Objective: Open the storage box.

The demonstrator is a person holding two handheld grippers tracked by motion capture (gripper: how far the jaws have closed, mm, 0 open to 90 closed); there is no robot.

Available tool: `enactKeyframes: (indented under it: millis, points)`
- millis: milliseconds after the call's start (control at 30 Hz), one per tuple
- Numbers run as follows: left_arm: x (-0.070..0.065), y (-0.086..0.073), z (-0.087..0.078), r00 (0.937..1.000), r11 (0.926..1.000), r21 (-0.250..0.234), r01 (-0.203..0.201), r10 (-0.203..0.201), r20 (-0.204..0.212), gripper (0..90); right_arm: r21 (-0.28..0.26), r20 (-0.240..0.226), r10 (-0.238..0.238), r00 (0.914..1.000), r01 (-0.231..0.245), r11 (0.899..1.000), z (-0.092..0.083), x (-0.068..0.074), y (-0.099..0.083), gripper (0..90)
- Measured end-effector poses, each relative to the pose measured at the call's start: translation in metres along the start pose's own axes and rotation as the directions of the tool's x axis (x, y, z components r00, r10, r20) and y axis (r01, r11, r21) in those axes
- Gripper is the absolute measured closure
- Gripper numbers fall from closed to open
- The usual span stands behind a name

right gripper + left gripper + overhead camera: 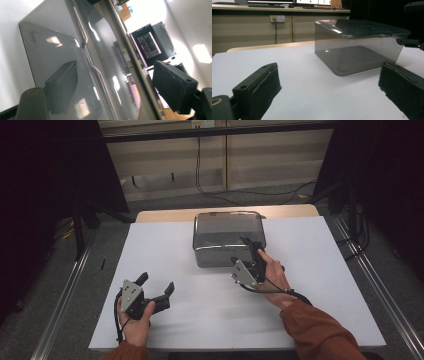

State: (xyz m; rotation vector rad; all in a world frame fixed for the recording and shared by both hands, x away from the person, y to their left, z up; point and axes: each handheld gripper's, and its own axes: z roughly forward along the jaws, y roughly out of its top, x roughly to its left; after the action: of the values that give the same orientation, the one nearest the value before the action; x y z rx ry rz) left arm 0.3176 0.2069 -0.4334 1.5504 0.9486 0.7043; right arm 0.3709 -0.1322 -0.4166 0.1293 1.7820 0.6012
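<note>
Your right gripper (252, 251) has its jaws apart, straddling the near rim of the smoked plastic box (228, 237): in the right gripper view one jaw lies against the outer wall and the other stands off over the lid side, with the rim bead (93, 67) running between them. The pads are not pressing on anything yet, so count the grip as unmade. The gripper is rolled on its side so the jaws can take the rim from both faces, which looks like the way to lift the lid or steady the box.

Your left gripper (155, 291) rests low on the bench (320, 270) near its front left corner, jaws spread wide and empty, aimed toward the box. In the left gripper view the box (359, 50) stands well ahead of those jaws, lid on and nothing visible inside. That hand seems parked in reserve, ready to brace the box if it slides.

The box sits at the far middle of the white bench top, its far edge close to the wooden strip (290, 211) behind. Expect the smooth, glossy wall to be slippery under the pads.
</note>
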Motion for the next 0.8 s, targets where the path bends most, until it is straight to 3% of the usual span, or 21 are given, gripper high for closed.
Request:
enactKeyframes:
  millis: [100, 333, 433, 500, 633, 800]
  points:
    - [0.000, 0.000, 0.000, 1.0000, 1.0000, 0.000, -0.001, 0.001, 0.000, 3.3, 0.009, 0.004, -0.073, 0.9973, 0.073, 0.997, 0.002, 0.004, 0.003, 28.4]
    - [0.000, 0.000, 0.000, 1.0000, 0.9999, 0.007, -0.008, 0.008, 0.003, 3.3, 0.020, 0.005, -0.151, 0.9885, 0.151, 0.988, 0.004, 0.010, 0.005, 37.3]
    - [0.000, 0.000, 0.001, 1.0000, 1.0000, 0.008, -0.005, 0.005, 0.005, 3.3, 0.020, -0.011, -0.212, 0.9772, 0.212, 0.977, 0.004, 0.015, 0.006, 54.2]
    - [0.000, 0.000, 0.002, 0.9999, 0.9998, 0.013, -0.012, 0.012, 0.007, 3.3, 0.018, -0.006, -0.250, 0.9683, 0.250, 0.968, 0.004, 0.019, 0.007, 54.9]
    - [-0.001, 0.000, 0.002, 0.9999, 0.9998, 0.011, -0.014, 0.014, 0.010, 3.4, 0.022, -0.014, -0.270, 0.9627, 0.271, 0.962, 0.006, 0.023, 0.009, 61.7]
    - [0.000, -0.001, 0.002, 0.9999, 0.9998, 0.017, -0.008, 0.007, 0.010, 3.3, 0.025, -0.018, -0.269, 0.9629, 0.270, 0.963, 0.009, 0.024, 0.009, 69.9]
